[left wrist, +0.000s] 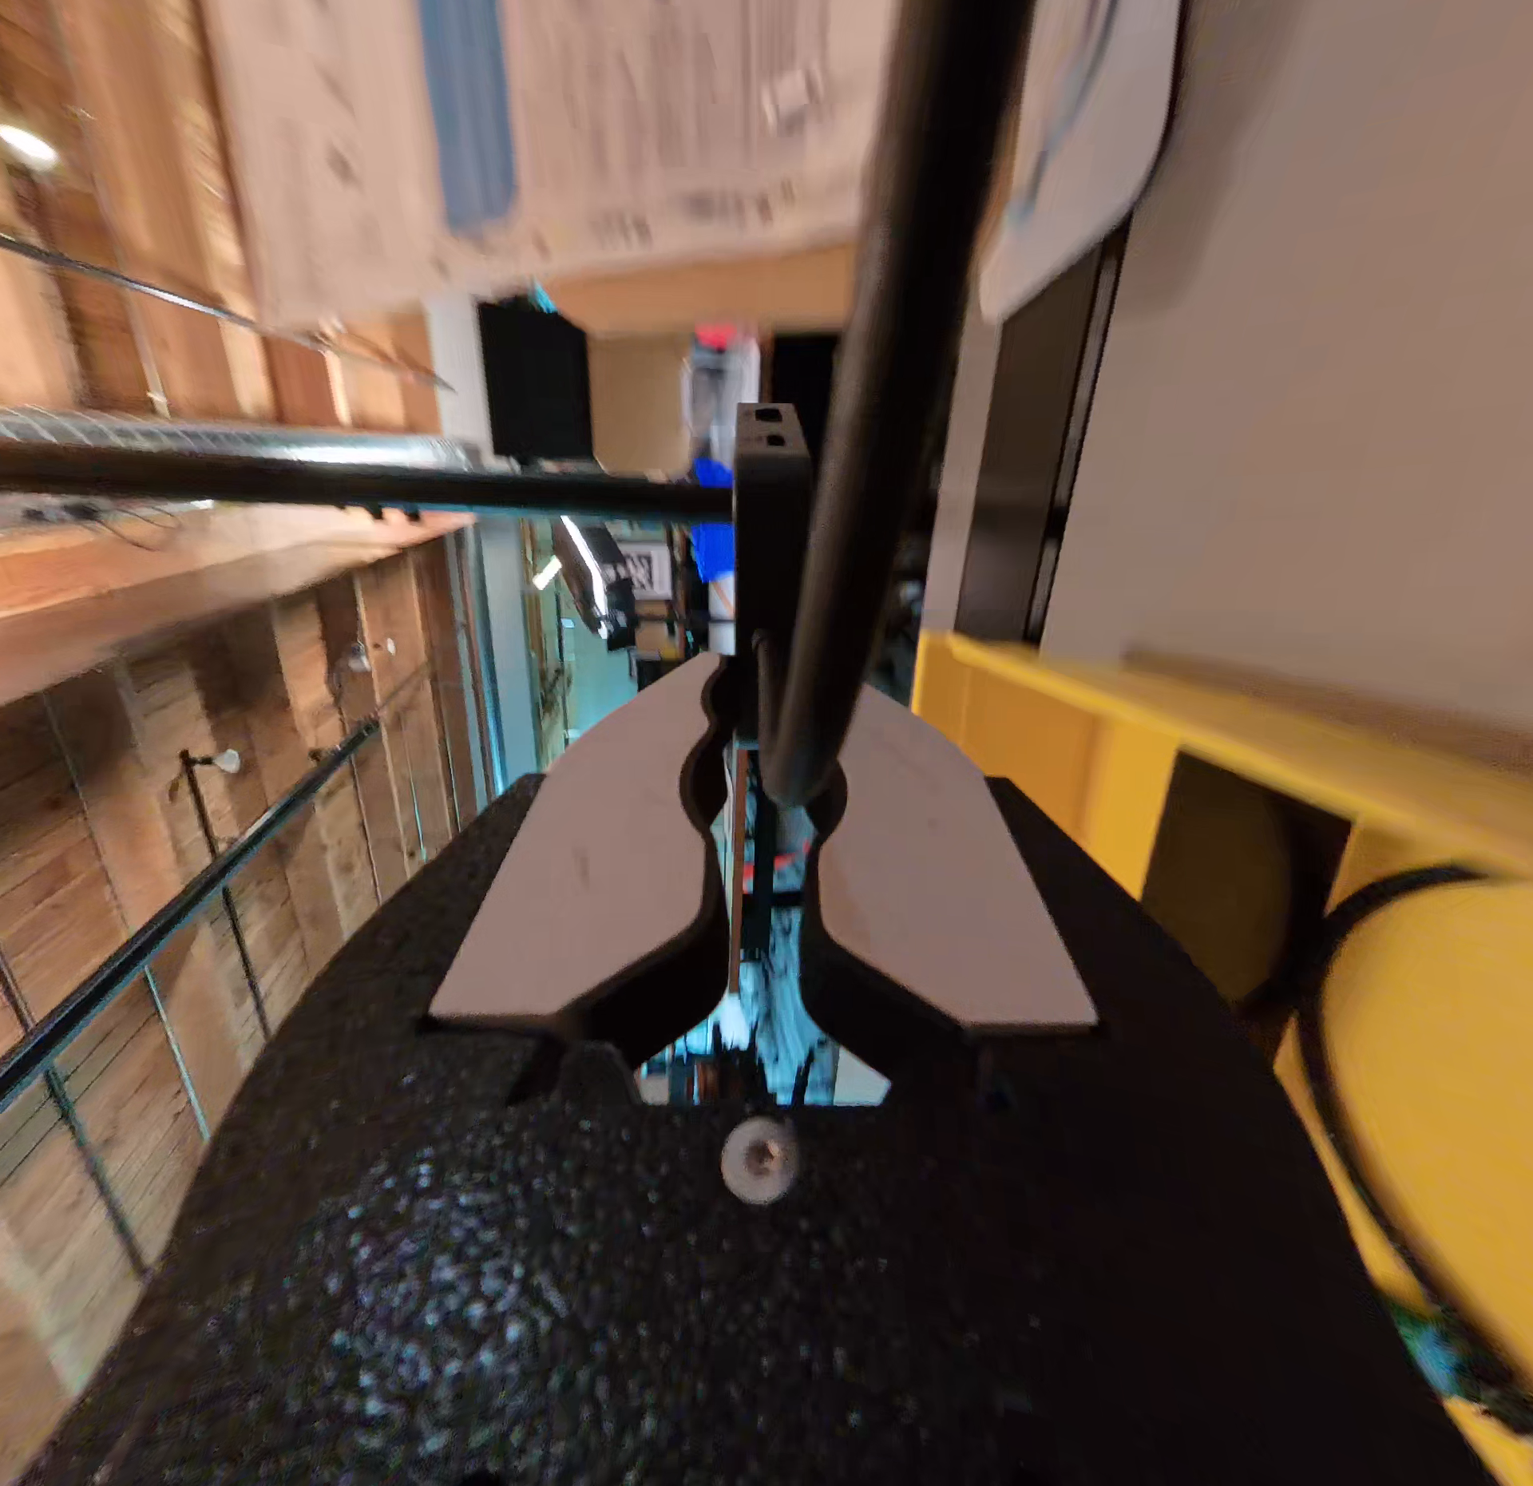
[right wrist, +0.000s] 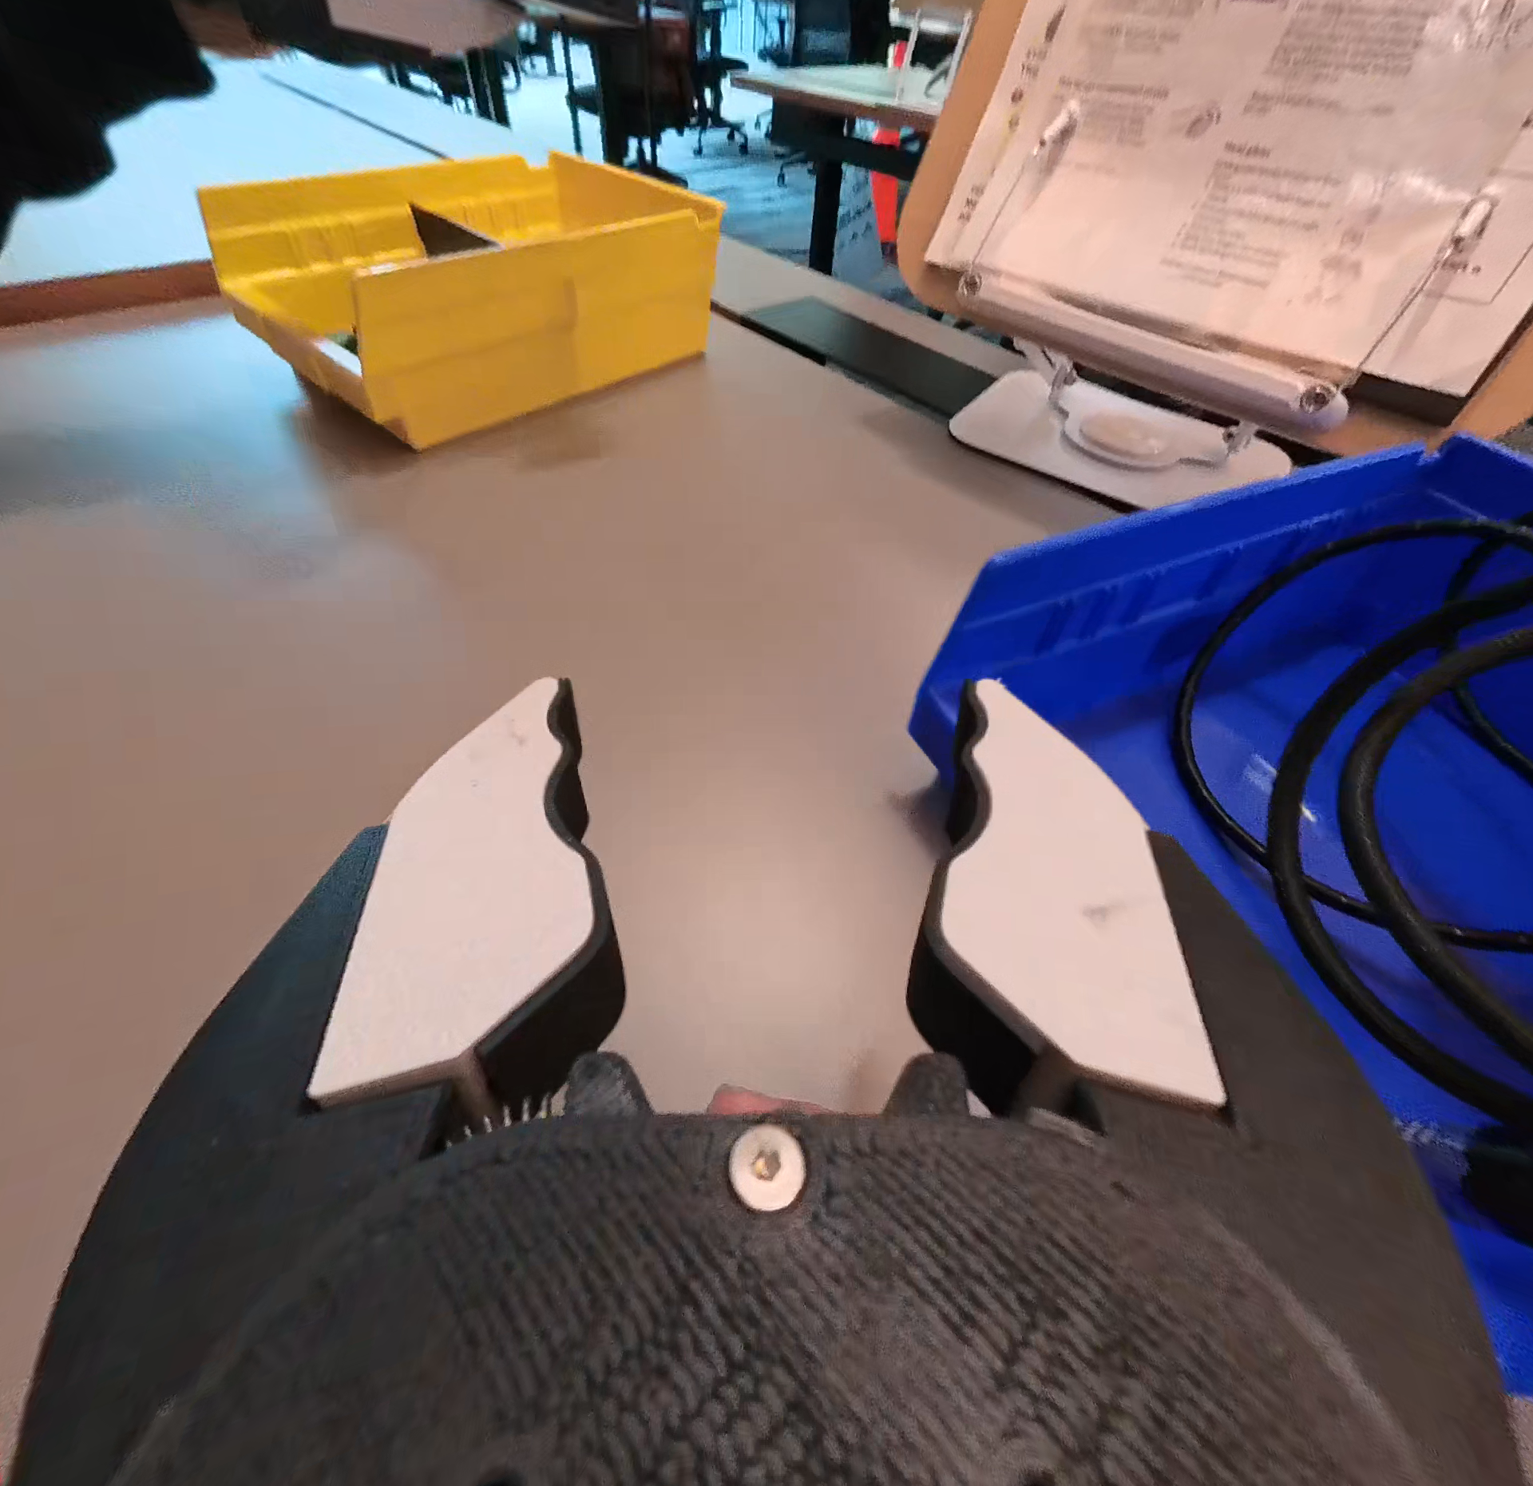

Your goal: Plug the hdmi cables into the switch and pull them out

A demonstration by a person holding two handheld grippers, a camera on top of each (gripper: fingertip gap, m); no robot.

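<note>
Left wrist view, camera rolled sideways: left gripper is clamped on the lower end of the small black switch, lifting it off the table, presumably so its ports face the free hand. One black hdmi cable runs in from the left to the switch, apparently plugged in; a second cable crosses close in front of the fingers, end hidden. Yellow bin alongside. Right wrist view: right gripper is spread wide and empty over the grey table, just beside the blue bin of coiled black cables, likely its next pick. Document stand behind.
</note>
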